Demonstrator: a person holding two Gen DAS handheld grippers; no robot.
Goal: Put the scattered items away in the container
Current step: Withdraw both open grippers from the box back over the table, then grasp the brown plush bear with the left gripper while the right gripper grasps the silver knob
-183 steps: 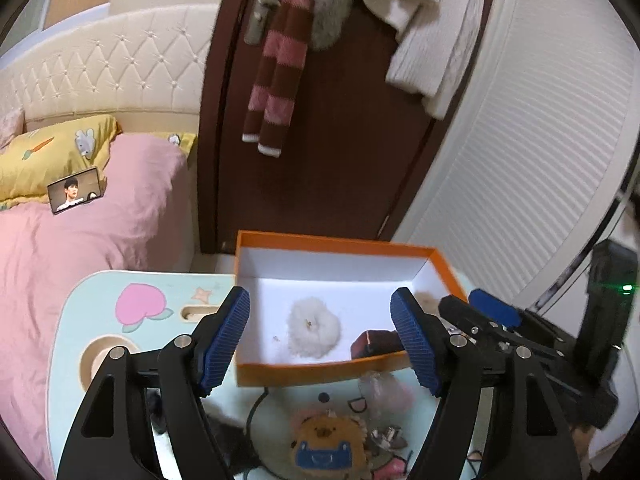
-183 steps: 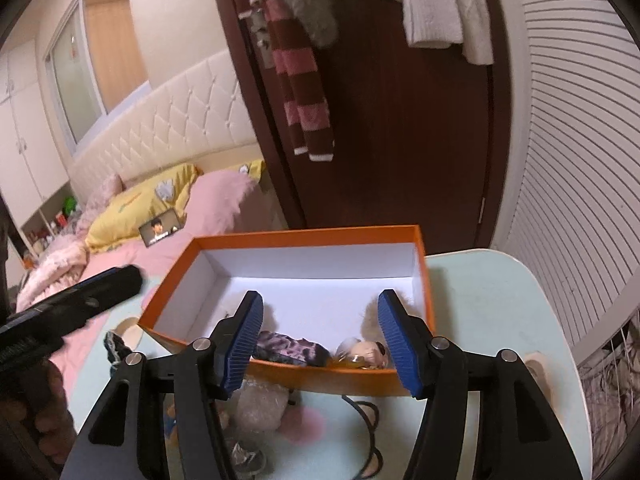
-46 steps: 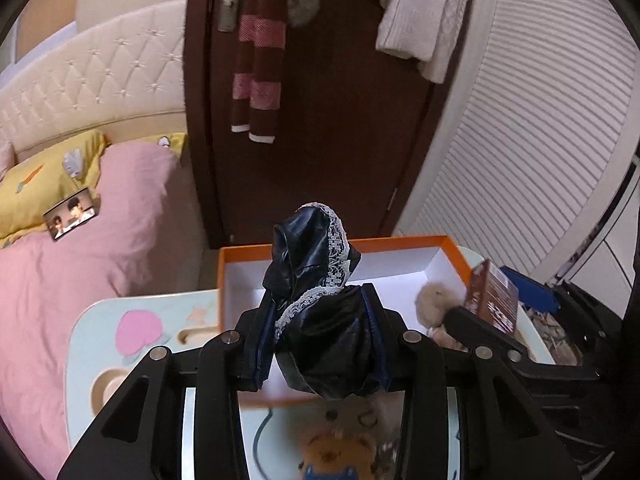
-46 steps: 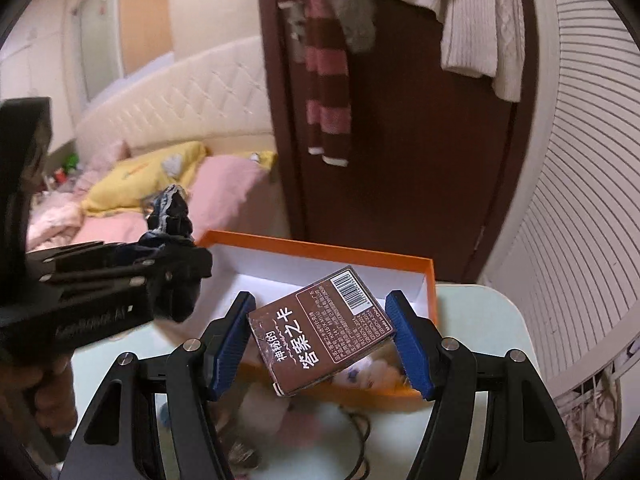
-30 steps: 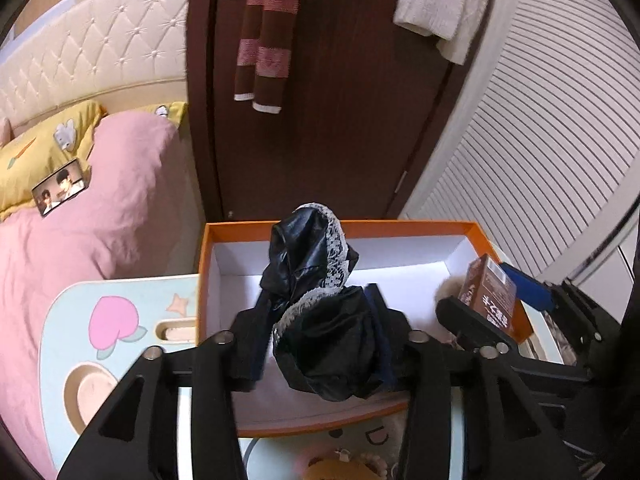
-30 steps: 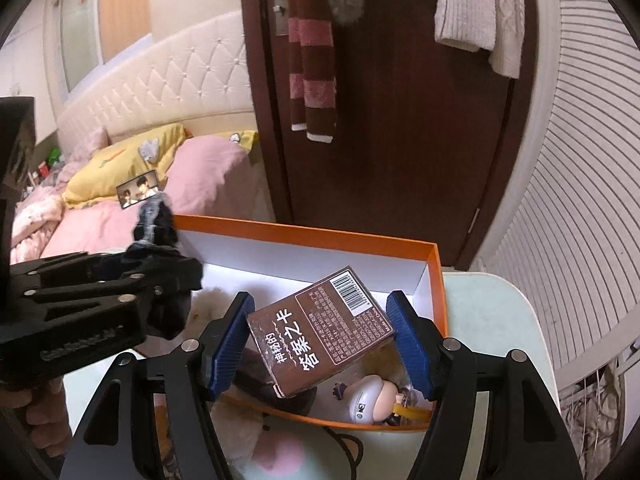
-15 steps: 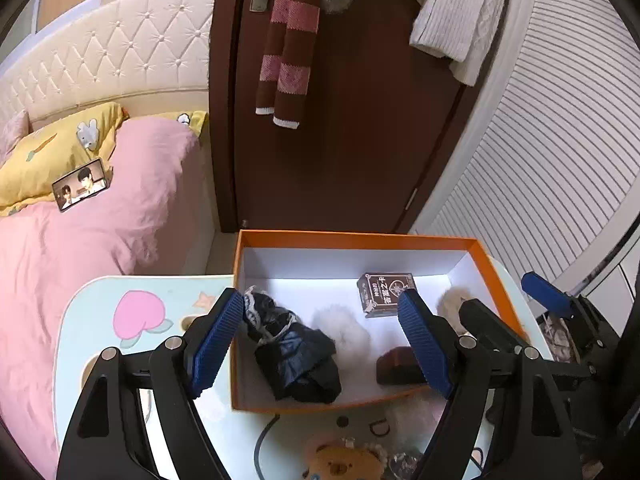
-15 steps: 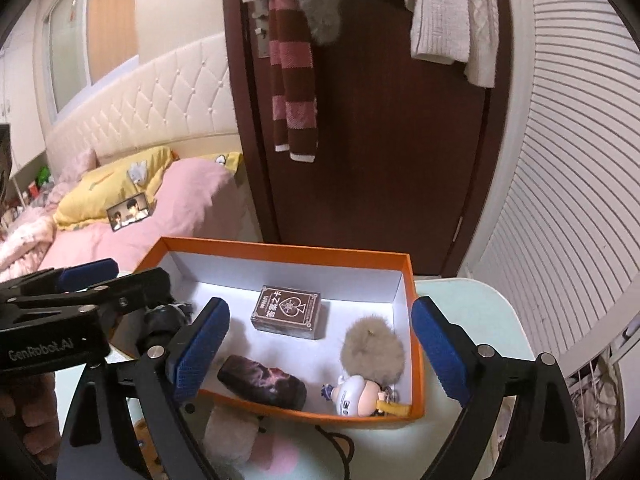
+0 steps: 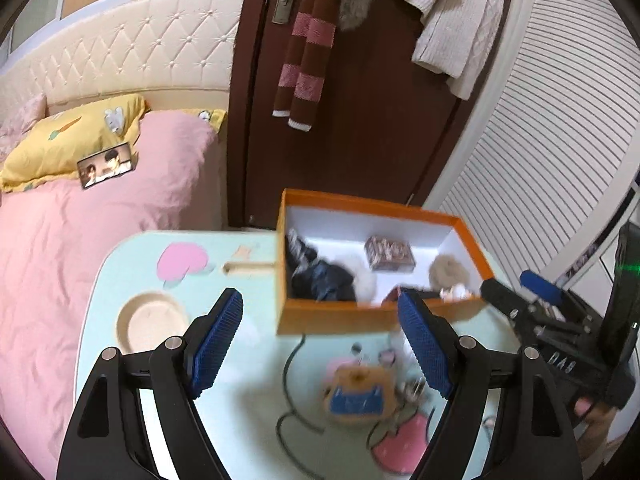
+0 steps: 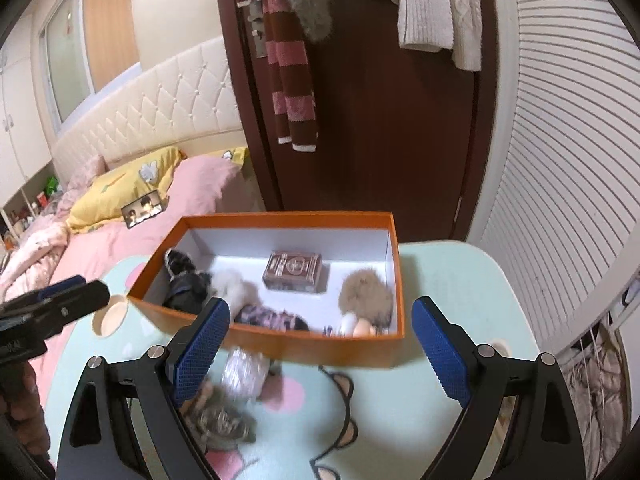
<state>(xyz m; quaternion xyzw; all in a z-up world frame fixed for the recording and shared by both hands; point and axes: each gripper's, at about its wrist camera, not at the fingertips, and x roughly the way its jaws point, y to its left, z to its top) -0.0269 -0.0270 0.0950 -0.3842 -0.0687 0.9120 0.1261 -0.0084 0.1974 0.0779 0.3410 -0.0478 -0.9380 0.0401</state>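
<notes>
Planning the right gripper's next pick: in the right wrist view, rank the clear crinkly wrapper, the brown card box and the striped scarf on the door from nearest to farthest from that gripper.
1. Clear crinkly wrapper, on the table beside the right gripper's left finger.
2. Brown card box, inside the orange box, mid-floor.
3. Striped scarf, hanging on the door behind.

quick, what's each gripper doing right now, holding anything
left gripper: open, holding nothing; jaws have just been opening.
right gripper: open, holding nothing; jaws have just been opening.

A dark brown door (image 10: pixel 384 112) stands behind the table (image 10: pixel 452 280), with a striped scarf (image 10: pixel 290 80) and white sweater (image 10: pixel 436 4) hanging on it. A bed (image 9: pixel 100 216) with tufted cream headboard (image 9: pixel 120 64) lies left; white slatted panels (image 10: pixel 560 140) stand right.
</notes>
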